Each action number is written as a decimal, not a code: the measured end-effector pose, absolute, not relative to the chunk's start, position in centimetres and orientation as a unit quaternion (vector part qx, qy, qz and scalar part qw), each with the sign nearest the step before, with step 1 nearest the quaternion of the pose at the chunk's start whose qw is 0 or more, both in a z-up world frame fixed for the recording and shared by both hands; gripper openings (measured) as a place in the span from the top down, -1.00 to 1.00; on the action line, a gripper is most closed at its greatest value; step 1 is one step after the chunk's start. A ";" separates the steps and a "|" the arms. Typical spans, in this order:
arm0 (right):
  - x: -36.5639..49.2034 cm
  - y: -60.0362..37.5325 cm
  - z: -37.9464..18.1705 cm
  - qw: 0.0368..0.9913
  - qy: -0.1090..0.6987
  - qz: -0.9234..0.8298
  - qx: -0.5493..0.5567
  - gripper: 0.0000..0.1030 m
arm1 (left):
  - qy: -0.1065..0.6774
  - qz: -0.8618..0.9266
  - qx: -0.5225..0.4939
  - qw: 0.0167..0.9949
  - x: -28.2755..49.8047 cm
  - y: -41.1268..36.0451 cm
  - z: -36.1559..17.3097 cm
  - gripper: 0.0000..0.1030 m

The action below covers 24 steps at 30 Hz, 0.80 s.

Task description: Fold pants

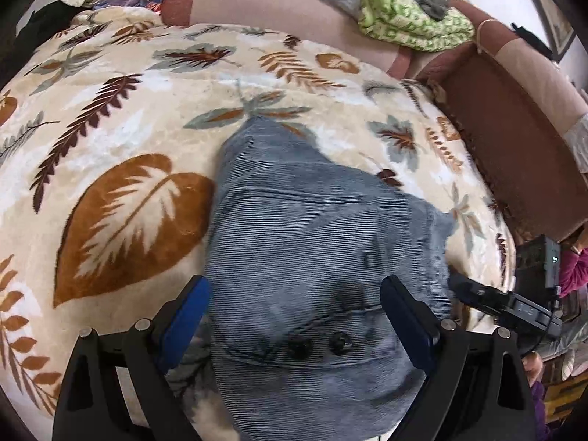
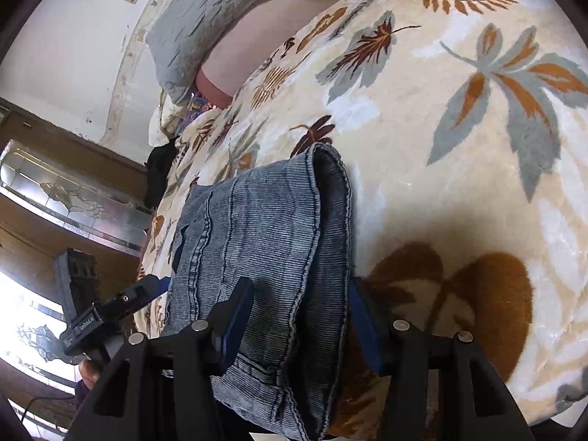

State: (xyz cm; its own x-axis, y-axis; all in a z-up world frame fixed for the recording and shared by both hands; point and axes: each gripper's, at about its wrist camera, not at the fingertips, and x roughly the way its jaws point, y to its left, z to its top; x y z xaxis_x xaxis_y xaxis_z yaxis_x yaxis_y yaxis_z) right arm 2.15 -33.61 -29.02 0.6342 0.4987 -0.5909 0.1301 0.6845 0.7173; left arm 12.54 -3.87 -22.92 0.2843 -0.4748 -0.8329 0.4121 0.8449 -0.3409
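The left gripper has black arms and blue pads. Its fingers stand wide apart, one on each side of the blue-grey ribbed pants. The pads do not seem to press the cloth. Two dark buttons sit on the pants between the fingers.

The right gripper has its fingers on both sides of a thick folded edge of the pants. I cannot tell if the pads squeeze it.

The pants lie bunched on the near part of the cream fuzzy blanket with brown and grey leaves.

Farther back, at the far edge of the blanket, there is a pink and red-brown sofa back. A green patterned cloth lies on top of it.
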 end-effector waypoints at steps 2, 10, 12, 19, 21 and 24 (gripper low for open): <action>2.1 -33.5 -29.0 0.820 0.412 0.113 0.380 -0.15 | 0.537 -0.263 -0.035 0.800 13.0 -3.2 -23.3 -0.83; 2.1 -33.3 -28.9 0.822 0.413 0.120 0.372 -0.16 | 0.559 -0.279 -0.024 0.781 13.6 -4.2 -24.6 -0.83; 2.2 -33.0 -28.9 0.823 0.415 0.124 0.367 -0.16 | 0.557 -0.282 -0.025 0.781 13.6 -4.5 -24.7 -0.79; 2.4 -32.9 -28.7 0.827 0.412 0.117 0.363 -0.17 | 0.555 -0.281 -0.019 0.783 13.9 -4.7 -24.8 -0.76; 2.3 -33.2 -28.7 0.829 0.409 0.109 0.365 -0.17 | 0.559 -0.277 -0.021 0.781 14.2 -4.4 -25.2 -0.76; 2.4 -33.3 -28.9 0.827 0.412 0.110 0.368 -0.18 | 0.569 -0.280 -0.039 0.772 14.5 -4.0 -25.7 -0.76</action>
State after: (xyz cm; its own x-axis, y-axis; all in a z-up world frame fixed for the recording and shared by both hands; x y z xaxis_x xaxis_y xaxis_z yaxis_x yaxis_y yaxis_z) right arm 2.43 -33.33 -28.90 0.6373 0.4841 -0.5996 0.1218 0.7050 0.6987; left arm 14.49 -4.02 -25.75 0.1959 -0.4762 -0.8573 0.3875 0.8406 -0.3784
